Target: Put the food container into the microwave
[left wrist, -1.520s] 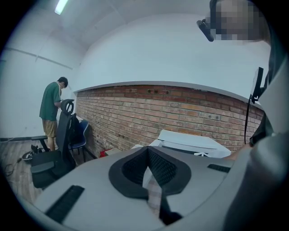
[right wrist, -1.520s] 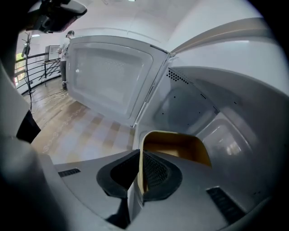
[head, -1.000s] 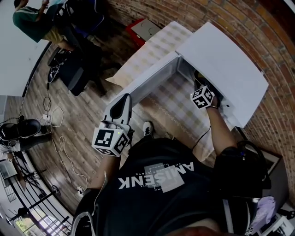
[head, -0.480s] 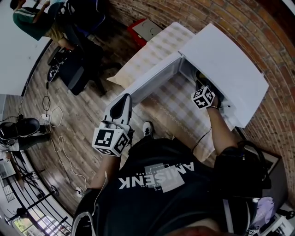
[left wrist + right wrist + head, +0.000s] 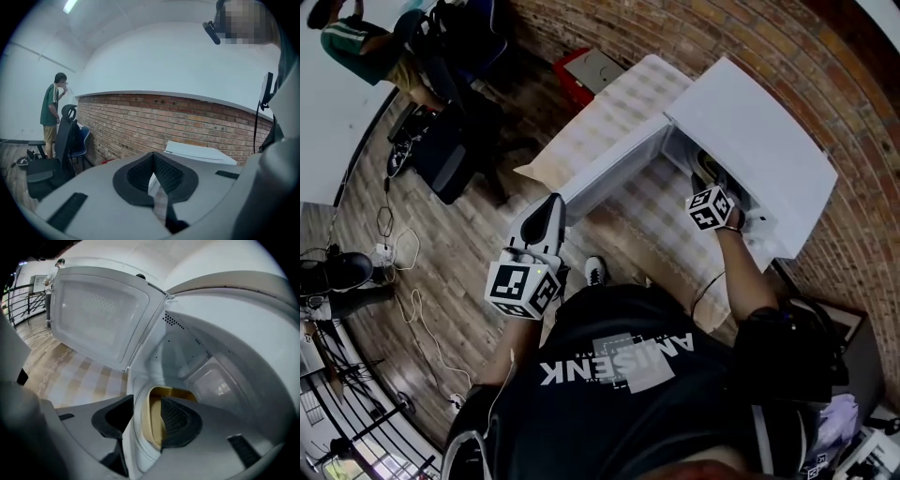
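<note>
Two grippers are showing, and only the right gripper [image 5: 709, 192] [image 5: 147, 401] is working at the microwave [image 5: 759, 141] [image 5: 201, 343]. It is reaching steeply down into the open cavity. Its jaws have just been opening and are now standing wide apart, gripping nothing.

The food container [image 5: 146, 427], white outside and yellowish inside, is sitting in the microwave just past the front edge of the cavity floor. One side of its rim is rising between the spread pads, one pad outside the wall and the other over the inside.

The microwave door [image 5: 609, 173] [image 5: 98, 315] is hanging fully open over the checked tablecloth [image 5: 614, 103] [image 5: 75, 376]. The microwave is standing along the tabletop's edge nearest the brick wall [image 5: 872, 216] [image 5: 154, 122].

The left gripper [image 5: 551, 204] [image 5: 153, 159] is hovering just off the tabletop's near edge, beside the free end of the door. It is pointing roughly level, with its jaws meeting at the tips and nothing between them.

Well away on the wood floor, a person in a green shirt [image 5: 352, 42] [image 5: 50, 105] is standing by an office chair [image 5: 56, 150].
</note>
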Action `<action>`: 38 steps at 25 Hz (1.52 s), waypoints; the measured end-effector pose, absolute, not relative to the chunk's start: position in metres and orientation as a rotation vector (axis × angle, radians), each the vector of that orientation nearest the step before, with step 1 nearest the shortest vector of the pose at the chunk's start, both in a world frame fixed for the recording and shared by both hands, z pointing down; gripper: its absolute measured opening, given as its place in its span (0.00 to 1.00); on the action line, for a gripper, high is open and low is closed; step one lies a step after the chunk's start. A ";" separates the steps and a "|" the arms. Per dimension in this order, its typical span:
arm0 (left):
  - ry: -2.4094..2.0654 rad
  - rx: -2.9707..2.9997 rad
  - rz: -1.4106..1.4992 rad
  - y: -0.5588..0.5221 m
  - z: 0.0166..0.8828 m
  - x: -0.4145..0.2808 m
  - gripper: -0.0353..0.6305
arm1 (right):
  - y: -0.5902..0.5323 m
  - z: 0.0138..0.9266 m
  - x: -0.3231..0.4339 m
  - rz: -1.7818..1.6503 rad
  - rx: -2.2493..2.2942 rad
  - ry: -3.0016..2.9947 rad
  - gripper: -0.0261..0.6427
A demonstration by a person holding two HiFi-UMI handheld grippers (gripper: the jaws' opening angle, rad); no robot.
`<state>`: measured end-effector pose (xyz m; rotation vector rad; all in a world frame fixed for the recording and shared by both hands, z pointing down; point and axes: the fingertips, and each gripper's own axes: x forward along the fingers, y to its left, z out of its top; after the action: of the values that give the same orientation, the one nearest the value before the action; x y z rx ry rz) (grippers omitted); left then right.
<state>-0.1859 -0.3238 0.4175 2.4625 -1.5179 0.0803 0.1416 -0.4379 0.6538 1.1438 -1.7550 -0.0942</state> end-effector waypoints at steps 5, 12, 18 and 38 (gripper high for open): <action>-1.450 2.505 0.054 -0.334 0.415 -0.192 0.07 | -0.421 0.633 0.120 -0.038 1.197 -1.801 0.35; -1.329 2.573 0.010 -0.356 0.408 -0.193 0.07 | -0.402 0.602 0.102 0.008 1.290 -1.830 0.33; -1.237 2.626 -0.029 -0.372 0.402 -0.196 0.07 | -0.387 0.569 0.088 0.025 1.391 -1.859 0.20; -0.777 2.807 -0.099 -0.380 0.377 -0.133 0.07 | -0.288 0.415 0.101 0.084 1.896 -1.933 0.11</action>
<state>-0.1328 -0.3798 0.3774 2.8075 -0.7774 -0.0986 0.1005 -0.2880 0.4148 1.8957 -1.9330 0.0838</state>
